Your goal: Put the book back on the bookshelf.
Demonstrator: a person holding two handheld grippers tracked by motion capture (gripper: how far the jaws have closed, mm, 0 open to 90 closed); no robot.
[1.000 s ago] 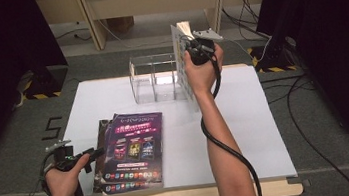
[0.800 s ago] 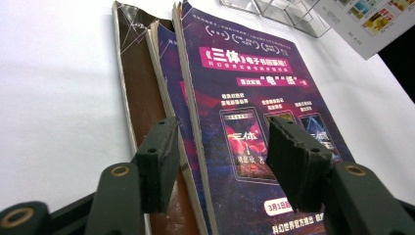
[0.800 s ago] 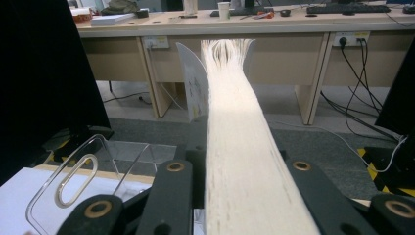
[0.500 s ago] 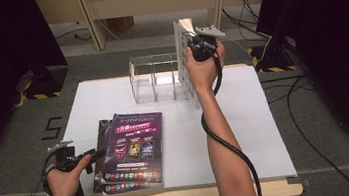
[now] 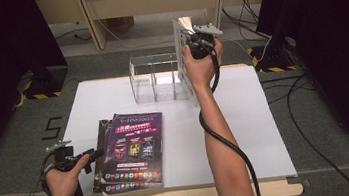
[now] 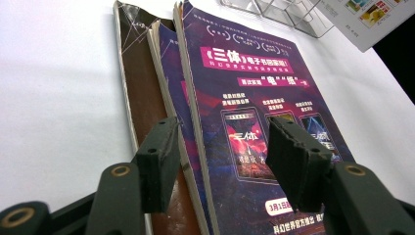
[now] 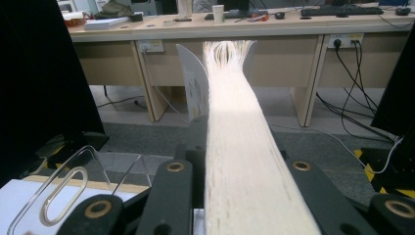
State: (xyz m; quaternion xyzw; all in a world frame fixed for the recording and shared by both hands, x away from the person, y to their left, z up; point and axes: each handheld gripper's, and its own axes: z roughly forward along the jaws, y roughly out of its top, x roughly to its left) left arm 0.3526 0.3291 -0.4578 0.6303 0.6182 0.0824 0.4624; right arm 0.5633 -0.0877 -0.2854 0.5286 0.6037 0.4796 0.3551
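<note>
A stack of magazines (image 5: 133,148) with purple covers lies at the table's front left. My left gripper (image 5: 97,152) rests at its left edge. In the left gripper view the left gripper (image 6: 222,147) is open, its jaws standing apart over the top purple magazine (image 6: 254,83) and a worn brown cover (image 6: 142,93). My right gripper (image 5: 193,45) is shut on another magazine (image 5: 182,51), held upright at the right end of a clear acrylic rack (image 5: 155,77). In the right gripper view the magazine's white page edges (image 7: 235,122) run between the jaws of the right gripper (image 7: 235,181).
The white tabletop (image 5: 250,119) extends to the right of the right forearm. The rack's clear wall with a slot handle (image 7: 63,196) sits low left in the right gripper view. Desks, cables and black curtains lie beyond the table.
The right hand has edged slightly upward with the upright magazine. The left hand and the stack have stayed where they were.
</note>
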